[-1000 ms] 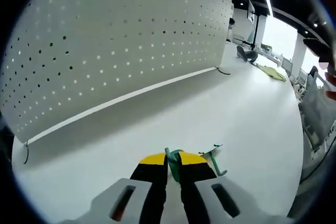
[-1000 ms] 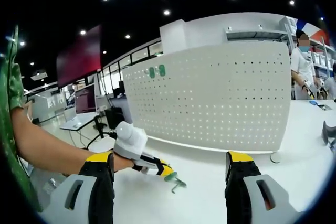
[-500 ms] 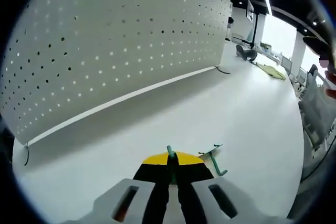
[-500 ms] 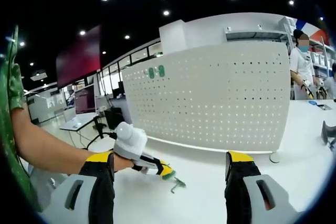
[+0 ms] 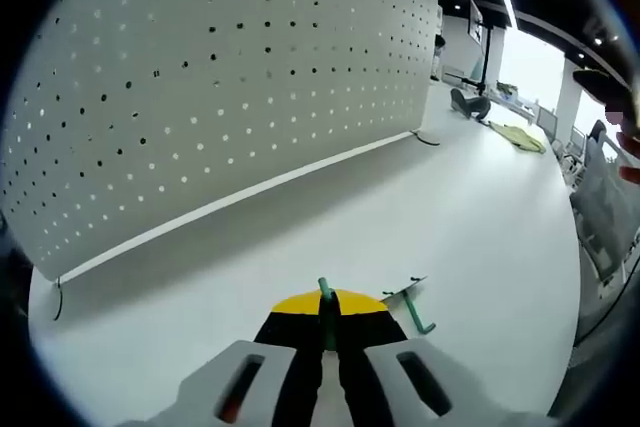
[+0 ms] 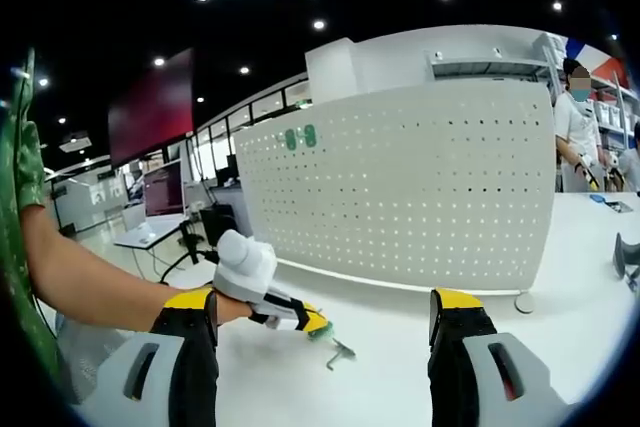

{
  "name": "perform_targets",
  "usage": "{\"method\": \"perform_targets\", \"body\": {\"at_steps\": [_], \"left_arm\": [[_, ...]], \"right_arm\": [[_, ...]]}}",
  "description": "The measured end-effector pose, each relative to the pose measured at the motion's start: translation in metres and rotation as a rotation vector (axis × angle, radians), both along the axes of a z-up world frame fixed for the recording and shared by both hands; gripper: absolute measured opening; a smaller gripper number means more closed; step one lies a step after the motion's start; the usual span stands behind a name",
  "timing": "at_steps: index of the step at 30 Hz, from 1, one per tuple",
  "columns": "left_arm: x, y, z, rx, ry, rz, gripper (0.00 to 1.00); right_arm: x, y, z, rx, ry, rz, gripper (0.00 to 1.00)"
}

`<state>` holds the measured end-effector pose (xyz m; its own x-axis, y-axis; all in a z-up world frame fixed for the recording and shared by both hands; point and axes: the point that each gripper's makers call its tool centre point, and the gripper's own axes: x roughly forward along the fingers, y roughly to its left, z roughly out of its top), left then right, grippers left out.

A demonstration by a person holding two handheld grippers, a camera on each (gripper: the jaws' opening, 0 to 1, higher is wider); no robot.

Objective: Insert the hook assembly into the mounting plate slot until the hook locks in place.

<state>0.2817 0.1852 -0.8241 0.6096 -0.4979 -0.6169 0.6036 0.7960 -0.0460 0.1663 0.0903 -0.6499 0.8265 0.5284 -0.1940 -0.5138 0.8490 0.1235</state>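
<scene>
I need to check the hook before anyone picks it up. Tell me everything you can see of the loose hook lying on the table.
The hook is a small piece with a thin grey metal-looking rod and a green bent end, lying flat on the white table. It sits just right of the left gripper, apart from it, with nothing gripping it. In the right gripper view it lies just beyond that gripper's yellow tips, in front of the white pegboard. Finer detail is too small to tell.

pegboard (image 5: 230, 77): matt white sheet w/ punched holes
worktop (image 5: 470, 207): smooth white, slight sheen
hook (image 5: 412, 305): green, looks coated metal
left claw (image 5: 325, 312): yellow/black tips, grey plastic body
</scene>
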Motion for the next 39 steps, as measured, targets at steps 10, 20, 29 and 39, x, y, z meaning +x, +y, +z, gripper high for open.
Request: {"method": "perform_targets", "body": {"at_steps": [10, 20, 29, 39], "left_arm": [[-0.002, 0.001, 0.022, -0.026, -0.053, 0.001, 0.03], [-0.004, 0.004, 0.061, -0.075, -0.144, 0.006, 0.03], [-0.009, 0.005, 0.102, -0.125, -0.237, 0.013, 0.03], [-0.017, 0.013, 0.141, -0.168, -0.320, 0.022, 0.02]], "right_arm": [[-0.001, 0.004, 0.004, -0.006, -0.009, 0.011, 0.89], [-0.003, 0.010, 0.012, -0.009, -0.025, 0.024, 0.89], [-0.004, 0.013, 0.020, -0.016, -0.044, 0.032, 0.89], [-0.007, 0.019, 0.031, -0.025, -0.069, 0.048, 0.89]]}}
